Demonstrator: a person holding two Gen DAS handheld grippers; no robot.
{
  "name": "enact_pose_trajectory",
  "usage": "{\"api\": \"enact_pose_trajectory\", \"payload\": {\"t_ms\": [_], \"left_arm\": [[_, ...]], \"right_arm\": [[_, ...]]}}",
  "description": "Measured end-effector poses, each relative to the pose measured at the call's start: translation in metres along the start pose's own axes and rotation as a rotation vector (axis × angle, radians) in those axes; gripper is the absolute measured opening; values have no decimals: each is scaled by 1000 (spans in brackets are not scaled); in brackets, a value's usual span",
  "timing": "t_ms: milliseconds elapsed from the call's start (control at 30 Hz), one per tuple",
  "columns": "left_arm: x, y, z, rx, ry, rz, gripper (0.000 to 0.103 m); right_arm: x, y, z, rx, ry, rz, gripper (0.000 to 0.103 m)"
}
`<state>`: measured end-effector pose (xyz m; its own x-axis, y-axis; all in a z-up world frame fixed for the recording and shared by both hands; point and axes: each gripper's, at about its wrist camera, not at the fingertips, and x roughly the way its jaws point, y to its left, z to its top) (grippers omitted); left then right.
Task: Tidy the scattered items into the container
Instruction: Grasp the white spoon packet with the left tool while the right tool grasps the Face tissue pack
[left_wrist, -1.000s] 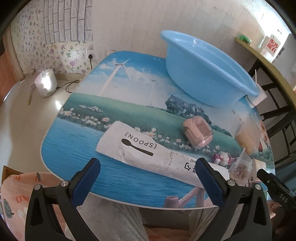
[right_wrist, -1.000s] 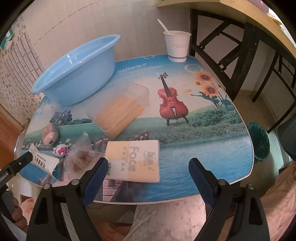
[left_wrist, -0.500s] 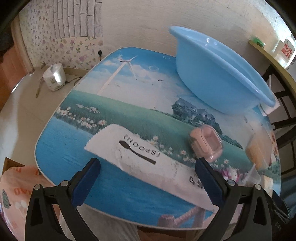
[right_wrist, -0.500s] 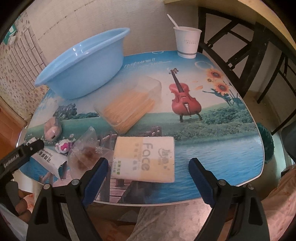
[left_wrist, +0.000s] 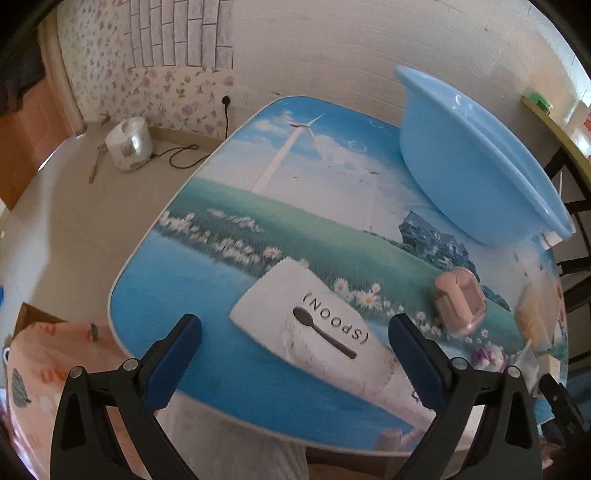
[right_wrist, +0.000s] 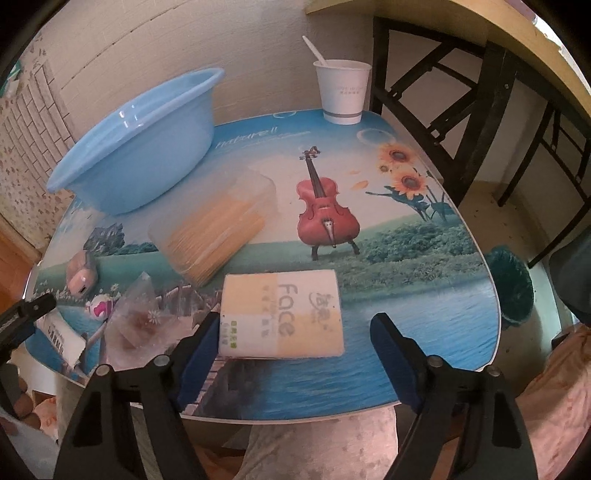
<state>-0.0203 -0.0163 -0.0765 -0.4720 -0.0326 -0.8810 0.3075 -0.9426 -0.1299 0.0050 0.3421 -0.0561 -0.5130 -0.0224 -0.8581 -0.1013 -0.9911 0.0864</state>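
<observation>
A light blue basin stands at the far side of the picture-printed table; it also shows in the right wrist view. A white spoon packet lies in front of my open, empty left gripper, with a pink case to its right. My open, empty right gripper hovers just above a Face tissue pack. A clear box of yellow sticks, a clear snack bag, a small pink toy and the pink case lie to the left.
A paper cup with a spoon stands at the table's far edge. Black chairs stand at the right beside a wooden counter. A rice cooker sits on the floor at the left. The table edge is close to me.
Both grippers have moved forward over the table. The left one swung leftwards, so the spoon packet now lies between its fingers' line. The tissue pack now sits closer to the right gripper.
</observation>
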Motion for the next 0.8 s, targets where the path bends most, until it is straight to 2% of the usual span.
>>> {"api": "enact_pose_trajectory", "payload": {"t_ms": [333, 533, 600, 633, 667, 800], "left_arm": [[-2, -9, -13, -60, -3, 51, 102], [0, -18, -20, -40, -12, 102, 101], [-1, -22, -21, -27, -20, 113, 97], [-2, -23, -22, -26, -28, 112, 90], [-4, -24, -23, -22, -38, 111, 78], [-9, -33, -23, 10, -56, 62, 45]], "right_arm": [[4, 12, -4, -30, 5, -8, 84], [5, 9, -4, -33, -6, -8, 82], [5, 10, -4, -47, -17, -23, 69], [4, 10, -4, -52, -20, -24, 67], [4, 10, -4, -52, -21, -23, 64], [3, 8, -3, -49, -24, -16, 64]]}}
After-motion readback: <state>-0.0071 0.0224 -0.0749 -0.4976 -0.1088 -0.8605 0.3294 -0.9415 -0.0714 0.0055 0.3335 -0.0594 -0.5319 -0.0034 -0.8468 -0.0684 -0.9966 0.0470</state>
